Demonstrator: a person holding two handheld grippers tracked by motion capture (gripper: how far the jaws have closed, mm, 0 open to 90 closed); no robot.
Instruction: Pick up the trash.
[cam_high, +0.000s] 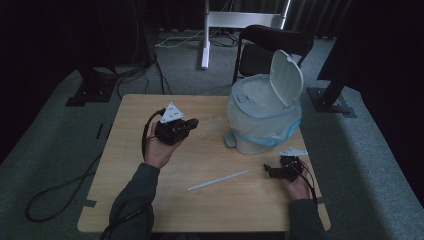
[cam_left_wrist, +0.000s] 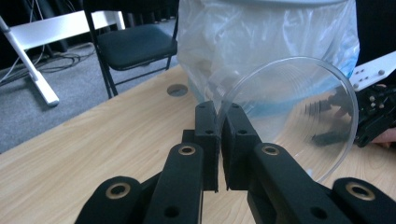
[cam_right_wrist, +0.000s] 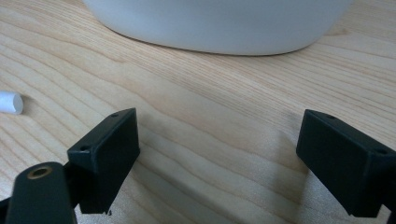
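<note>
Disposal appears under way as the left gripper (cam_left_wrist: 219, 135), jaws pinched on the rim of a clear plastic cup (cam_left_wrist: 299, 116) at centre frame, nears the open bin (cam_high: 262, 120) for a judged release over it, while the right gripper (cam_right_wrist: 219, 163) gapes empty.

The counter (cam_high: 150, 200) is pale wood with a fine wavy grain. The bin (cam_high: 250, 142) is white, lined with a clear bag (cam_high: 260, 120) banded light blue. The cup (cam_left_wrist: 299, 116) is transparent plastic, the straw (cam_high: 218, 180) white. Both grippers' fingers (cam_left_wrist: 208, 140) are matte black; the chair (cam_high: 272, 42) at twelve o'clock is black.
</note>
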